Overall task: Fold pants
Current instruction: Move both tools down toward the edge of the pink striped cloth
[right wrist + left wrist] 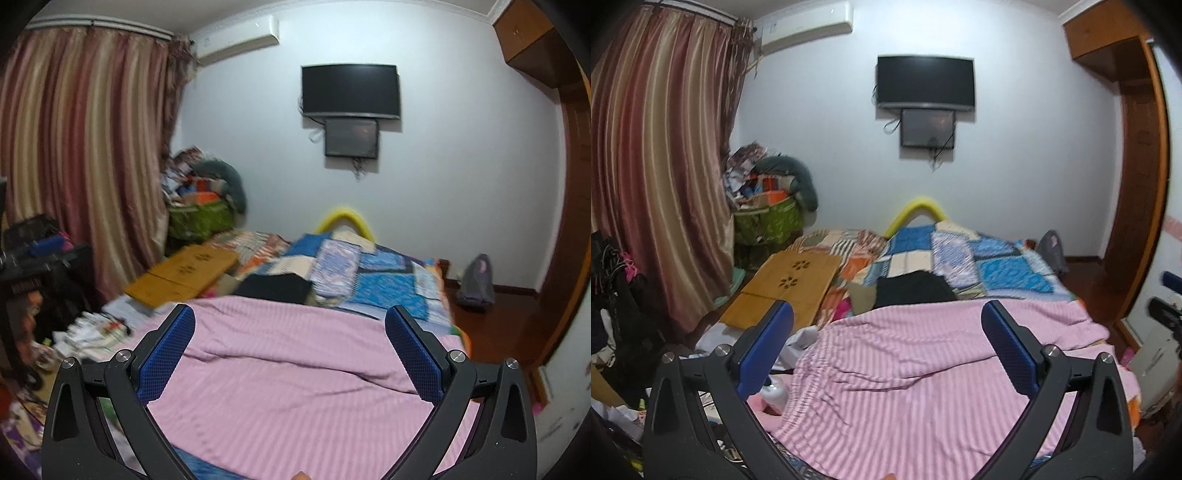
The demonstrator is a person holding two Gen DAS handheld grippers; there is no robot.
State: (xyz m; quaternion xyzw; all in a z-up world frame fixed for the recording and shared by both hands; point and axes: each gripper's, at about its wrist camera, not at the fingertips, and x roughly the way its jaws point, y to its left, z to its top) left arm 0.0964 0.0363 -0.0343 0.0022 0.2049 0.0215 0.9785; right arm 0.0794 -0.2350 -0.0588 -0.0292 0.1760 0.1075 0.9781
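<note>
A black folded garment, likely the pants (914, 290), lies on the bed beyond a pink striped blanket (923, 369); it also shows in the right wrist view (275, 288). My left gripper (886, 325) is open and empty, held above the pink blanket, well short of the black garment. My right gripper (290, 332) is open and empty too, above the same blanket (295, 387). Part of the right gripper shows at the right edge of the left wrist view (1167, 314).
A patchwork quilt (979, 258) covers the bed's far end. A bamboo lap table (786, 288) lies at the bed's left side. Curtains (665, 166), piled clutter (764, 192) and a black TV (925, 83) line the walls. Wooden floor and wardrobe (1134, 184) stand to the right.
</note>
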